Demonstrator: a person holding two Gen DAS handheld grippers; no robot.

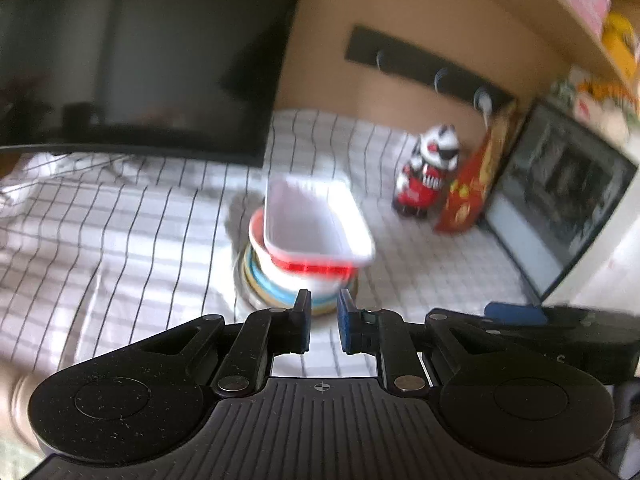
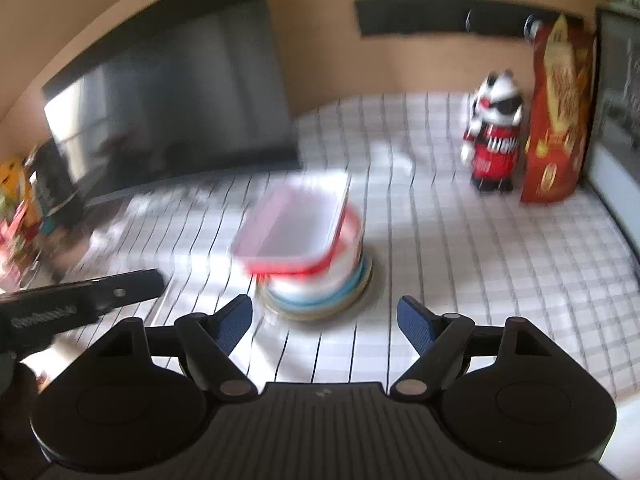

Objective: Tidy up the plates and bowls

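Stack of plates and bowls [image 1: 304, 276] mid-table on checked cloth [image 1: 120, 240], rectangular tray [image 1: 316, 220] perched crooked on top. Left gripper [image 1: 324, 326] nearly closed, empty. Right gripper [image 2: 325, 326] wide open, empty. Tray likely light, stiff, slippery: pinch long rim. Bowls probably fragile.

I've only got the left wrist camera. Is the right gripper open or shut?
Observer: Open. The right gripper has its fingers spread wide, with nothing between them.
Operator: Is it touching the stack of dishes?
Observer: No. The stack of dishes sits ahead of it on the checked cloth, apart from both fingers.
Operator: Anything left of the screen?
Observer: Yes, blurred colourful clutter beside the screen.
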